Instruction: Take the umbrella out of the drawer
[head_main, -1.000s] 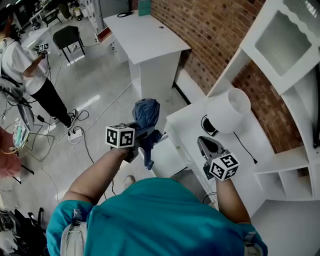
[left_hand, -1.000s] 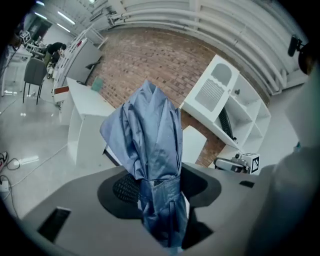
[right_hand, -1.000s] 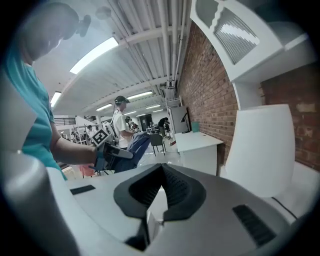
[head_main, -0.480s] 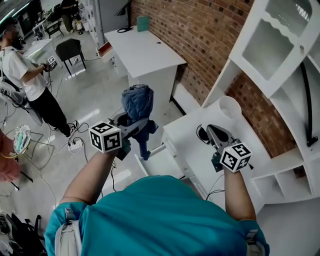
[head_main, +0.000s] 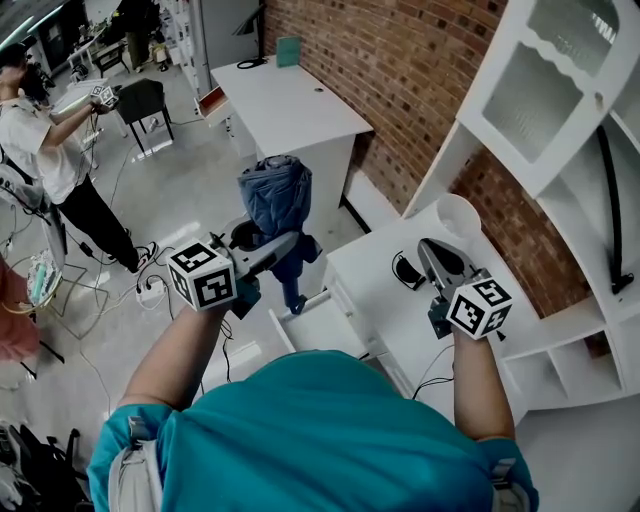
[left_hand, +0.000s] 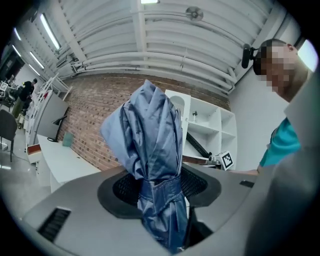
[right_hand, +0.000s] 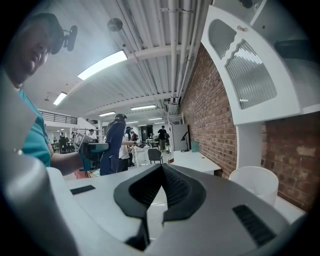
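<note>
A folded blue umbrella (head_main: 275, 198) stands nearly upright in the air, held by its strapped lower part with my left gripper (head_main: 268, 252) shut on it. In the left gripper view the umbrella (left_hand: 150, 140) fills the middle, pinched between the jaws of the left gripper (left_hand: 161, 186). Below it an open white drawer (head_main: 315, 325) juts out of the white cabinet (head_main: 375, 255). My right gripper (head_main: 432, 252) hovers over the cabinet top, shut and holding nothing. The right gripper view shows its jaws (right_hand: 162, 171) meeting at the tips, with the umbrella (right_hand: 114, 145) off to the left.
A white round lampshade (head_main: 455, 215) and a black cable (head_main: 405, 270) sit on the cabinet top. A white hutch with glazed doors (head_main: 560, 80) rises at the right against the brick wall (head_main: 400, 60). A white desk (head_main: 290, 95) stands behind; a person (head_main: 45, 130) stands far left.
Both grippers have risen. The left one lifted the umbrella higher above the drawer and rolled it more upright. The right gripper stayed shut and empty.
</note>
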